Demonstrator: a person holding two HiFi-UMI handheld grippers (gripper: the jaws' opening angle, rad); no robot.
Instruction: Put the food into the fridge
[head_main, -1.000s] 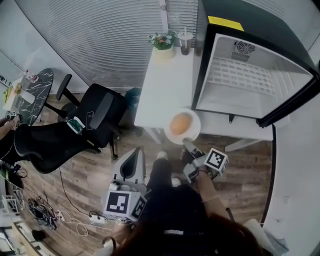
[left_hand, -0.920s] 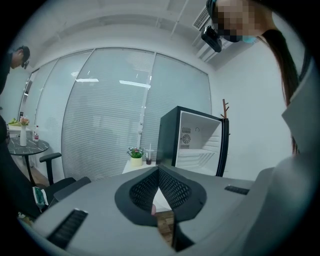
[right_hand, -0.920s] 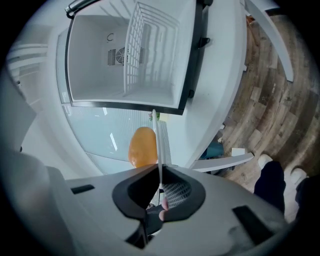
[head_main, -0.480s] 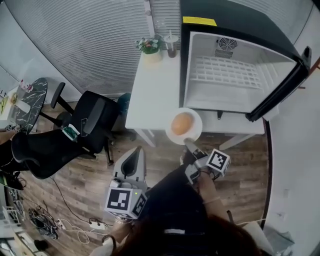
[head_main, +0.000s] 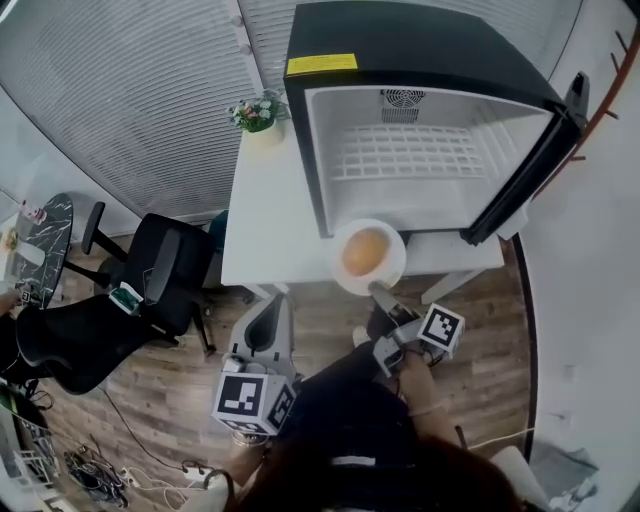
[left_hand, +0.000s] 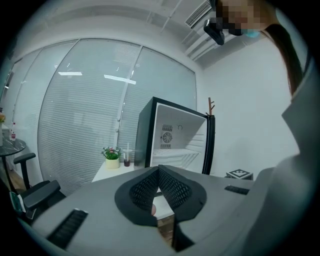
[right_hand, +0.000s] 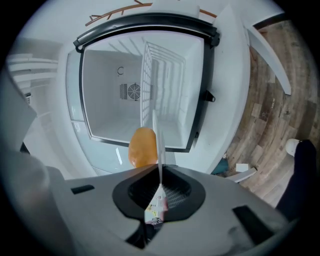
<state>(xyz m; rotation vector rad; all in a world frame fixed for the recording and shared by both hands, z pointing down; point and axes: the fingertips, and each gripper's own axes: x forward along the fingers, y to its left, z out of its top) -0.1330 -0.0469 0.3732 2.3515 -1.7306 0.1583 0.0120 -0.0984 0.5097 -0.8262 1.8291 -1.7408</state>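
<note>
**plate of food at the mouth of the open fridge**

head view: shows the right hand-held gripper (head_main: 376, 289) clenched on the near rim of a white plate (head_main: 396, 262), with the food (head_main: 362, 251), a round orange-brown piece, lying in the middle of it. holds the plate in the air over the front edge of the white bench (head_main: 265, 220), just before the fridge (head_main: 420, 40). finds the door (head_main: 520, 170) swung wide to the right and the wire shelf (head_main: 420, 160) bare. places the left hand-held gripper (head_main: 268, 308) low at the left over the wooden floor (head_main: 150, 380), well apart from plate and fridge.

left gripper view: shows jaws pressed together with nothing between them, pointing toward the fridge (left_hand: 175, 135) and a small plant (left_hand: 111, 154) on the bench.

right gripper view: shows the plate (right_hand: 156, 135) edge-on, pinched between the pads, with the food (right_hand: 142, 147) beside that edge and the white inside of the fridge (right_hand: 115, 100) filling the view ahead.

step in hand, judged: carrying the plate in; nothing set down yet. next move calls for pushing forward with the plate kept level so the food does not roll, clearing the lower sill, resting the plate on the fridge bottom or the shelf, and only then loosening the grip. needs no help from the left, since the door already stands wide.
</note>
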